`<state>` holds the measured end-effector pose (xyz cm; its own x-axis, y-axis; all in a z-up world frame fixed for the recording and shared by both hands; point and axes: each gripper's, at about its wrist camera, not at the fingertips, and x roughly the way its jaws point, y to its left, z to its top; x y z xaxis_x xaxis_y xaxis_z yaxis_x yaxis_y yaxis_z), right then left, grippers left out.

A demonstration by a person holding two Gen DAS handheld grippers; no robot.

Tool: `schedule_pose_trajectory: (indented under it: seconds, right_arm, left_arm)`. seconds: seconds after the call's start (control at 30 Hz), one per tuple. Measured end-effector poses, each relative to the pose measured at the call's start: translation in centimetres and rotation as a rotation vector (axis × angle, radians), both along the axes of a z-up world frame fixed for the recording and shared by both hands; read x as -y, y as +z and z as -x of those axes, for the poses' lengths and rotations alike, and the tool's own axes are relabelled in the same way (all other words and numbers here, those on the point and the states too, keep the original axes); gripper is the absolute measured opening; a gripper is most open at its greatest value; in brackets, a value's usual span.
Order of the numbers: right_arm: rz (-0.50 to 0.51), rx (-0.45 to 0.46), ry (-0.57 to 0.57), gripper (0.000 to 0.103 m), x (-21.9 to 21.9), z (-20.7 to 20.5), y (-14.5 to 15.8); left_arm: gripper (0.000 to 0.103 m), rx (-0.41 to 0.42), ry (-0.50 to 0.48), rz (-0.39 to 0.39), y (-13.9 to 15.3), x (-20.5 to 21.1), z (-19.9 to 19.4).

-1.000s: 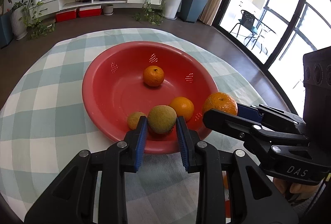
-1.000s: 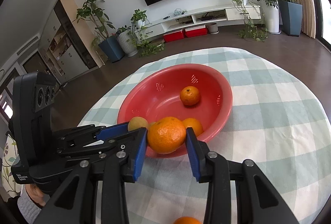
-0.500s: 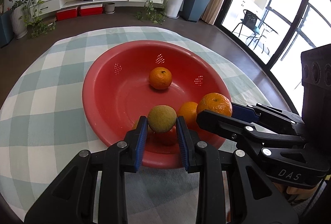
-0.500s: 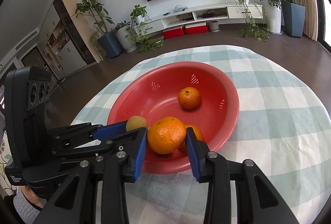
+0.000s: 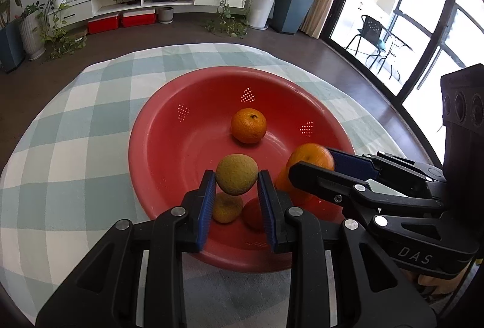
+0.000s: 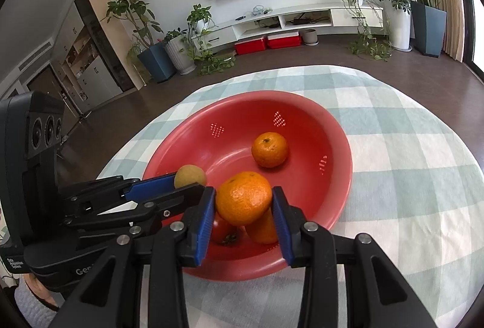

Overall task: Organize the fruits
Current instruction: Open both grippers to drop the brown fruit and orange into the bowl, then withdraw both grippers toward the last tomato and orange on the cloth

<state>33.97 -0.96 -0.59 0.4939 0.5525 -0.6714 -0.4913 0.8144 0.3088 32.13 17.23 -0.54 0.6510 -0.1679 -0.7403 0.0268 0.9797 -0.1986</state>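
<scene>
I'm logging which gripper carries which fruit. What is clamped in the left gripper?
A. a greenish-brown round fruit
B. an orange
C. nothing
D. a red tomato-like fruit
A: the left gripper has its blue pads pressed on the greenish-brown fruit above the red bowl; the right gripper carries the orange.

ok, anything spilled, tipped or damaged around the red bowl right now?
Nothing stands out. The red bowl sits level on the checked cloth. The left gripper holds a greenish-brown fruit and the right gripper an orange, both over the bowl, with other fruit lying inside.
</scene>
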Motion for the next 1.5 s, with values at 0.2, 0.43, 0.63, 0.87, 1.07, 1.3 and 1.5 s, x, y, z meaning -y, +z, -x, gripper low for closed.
schedule_pose_trajectory:
  seconds: [0.2,0.43,0.63,0.87,1.07,1.3,1.5]
  right_arm:
    - [0.002,0.010,-0.010,0.041,-0.2,-0.3,0.1]
    - [0.003,0.020,-0.016,0.041,0.1,0.4,0.2]
    - [-0.002,0.038,-0.018,0.041,0.4,1.5,0.9]
    - [-0.008,0.064,-0.025,0.041,1.1,3.4,1.7]
    - [-0.004,0.075,-0.030,0.041,1.7,4.8,2.0]
    - [-0.011,0.085,-0.045,0.041,3.0,6.6,2.5]
    - [-0.015,0.089,-0.057,0.041,4.1,8.6,2.6]
  left_arm:
    - [0.027,0.009,0.011,-0.020,0.0,0.0,-0.3]
    - [0.027,0.010,0.019,-0.039,-0.2,0.2,-0.4]
    - [0.027,0.006,0.026,-0.055,-0.3,0.1,-0.4]
    - [0.027,-0.005,0.028,-0.046,0.0,0.0,-0.1]
    - [0.027,-0.009,0.033,-0.029,0.4,0.0,0.7]
    - [0.027,0.014,0.032,-0.023,1.7,0.5,2.8]
    - [0.027,0.024,0.026,-0.016,2.5,1.5,5.6]
